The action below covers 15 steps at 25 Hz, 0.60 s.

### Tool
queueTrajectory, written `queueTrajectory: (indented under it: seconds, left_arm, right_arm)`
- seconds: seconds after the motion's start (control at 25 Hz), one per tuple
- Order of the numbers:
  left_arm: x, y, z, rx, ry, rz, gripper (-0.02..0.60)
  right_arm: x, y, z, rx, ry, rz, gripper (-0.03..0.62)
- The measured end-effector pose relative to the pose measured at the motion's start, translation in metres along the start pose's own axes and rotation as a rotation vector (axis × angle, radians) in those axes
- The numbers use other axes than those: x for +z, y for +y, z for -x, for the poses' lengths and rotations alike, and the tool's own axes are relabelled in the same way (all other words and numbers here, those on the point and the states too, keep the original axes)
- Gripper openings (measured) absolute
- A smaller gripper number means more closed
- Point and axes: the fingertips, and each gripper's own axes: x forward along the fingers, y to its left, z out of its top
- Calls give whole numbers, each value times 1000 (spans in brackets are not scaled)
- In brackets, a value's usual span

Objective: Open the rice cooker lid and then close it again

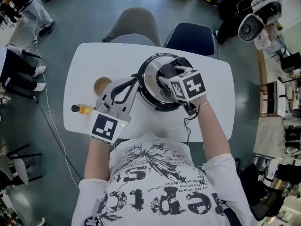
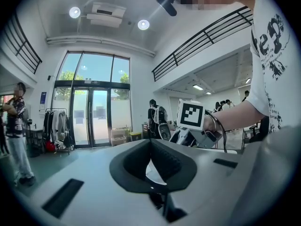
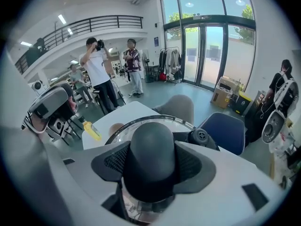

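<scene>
The rice cooker (image 1: 146, 94) stands mid-table, its glass lid (image 1: 153, 79) lying over the pot. In the right gripper view the lid's rim (image 3: 141, 121) and its steam vent (image 3: 200, 136) show past the jaws. My right gripper (image 1: 168, 79) reaches down from the near side and is shut on the black lid knob (image 3: 153, 145), with a pad on each side of it. My left gripper (image 1: 135, 82) lies level at the cooker's left flank. Its pads (image 2: 162, 161) meet at the tips, and I see nothing between them.
A small yellow bottle (image 1: 81, 109) and a round brown dish (image 1: 101, 85) sit on the white table (image 1: 216, 93) to the left of the cooker. A black cord (image 1: 188, 126) hangs over the near edge. A grey chair (image 1: 134, 25) and a blue chair (image 1: 190, 34) stand behind the table.
</scene>
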Motion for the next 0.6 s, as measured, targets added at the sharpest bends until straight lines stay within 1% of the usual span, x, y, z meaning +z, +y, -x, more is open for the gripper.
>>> queueTrajectory:
  seconds: [0.36, 0.48, 0.6]
  left_arm:
    - [-2, -3, 0, -5, -9, 5, 14]
    - [4, -10, 0, -15, -23, 0, 14]
    - [12, -17, -4, -18, -33, -5, 14]
  right_arm:
    - [-2, 3, -5, 11, -24, 17, 304]
    - [1, 2, -4, -7, -56, 12, 305]
    - [6, -5, 0, -35, -98, 16, 328]
